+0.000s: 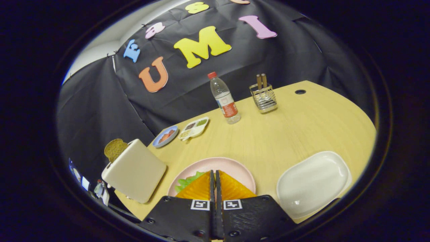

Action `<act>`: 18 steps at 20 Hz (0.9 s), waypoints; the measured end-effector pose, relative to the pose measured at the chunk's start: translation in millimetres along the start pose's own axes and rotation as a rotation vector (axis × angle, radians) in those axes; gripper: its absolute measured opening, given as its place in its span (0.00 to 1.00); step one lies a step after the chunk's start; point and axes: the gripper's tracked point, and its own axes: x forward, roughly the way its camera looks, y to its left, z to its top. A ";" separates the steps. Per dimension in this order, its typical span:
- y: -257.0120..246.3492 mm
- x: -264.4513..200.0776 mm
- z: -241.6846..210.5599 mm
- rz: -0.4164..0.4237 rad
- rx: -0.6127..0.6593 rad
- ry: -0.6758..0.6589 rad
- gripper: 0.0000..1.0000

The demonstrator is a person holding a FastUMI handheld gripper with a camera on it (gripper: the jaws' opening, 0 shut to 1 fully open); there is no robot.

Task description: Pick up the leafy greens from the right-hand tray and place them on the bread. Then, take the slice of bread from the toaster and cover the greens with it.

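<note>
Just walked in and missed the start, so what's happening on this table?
A person is making a sandwich with a handheld gripper. Its fingers are closed together, holding nothing, over the pink plate, where the leafy greens already lie. The white tray to the right has nothing on it. A slice of bread sticks up from the toaster, not yet taken.
</note>
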 end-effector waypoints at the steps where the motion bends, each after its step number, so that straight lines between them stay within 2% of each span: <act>1: -6.8 -0.4 1.1 -0.015 -0.009 -0.004 0.12; 2: -10.5 0.9 0.3 -0.024 -0.014 -0.007 0.13; 3: -15.1 -0.5 1.0 -0.038 -0.020 -0.009 0.25; 4: -19.4 -2.7 3.9 -0.056 -0.034 -0.021 0.29; 6: -18.6 -13.4 14.9 -0.096 -0.077 -0.067 0.53; 9: 18.0 -47.6 51.9 -0.136 -0.169 -0.209 0.95; 14: 143.8 -87.1 99.3 -0.144 -0.251 -0.379 0.95; 18: 239.0 -64.1 86.5 -0.112 -0.284 -0.389 0.96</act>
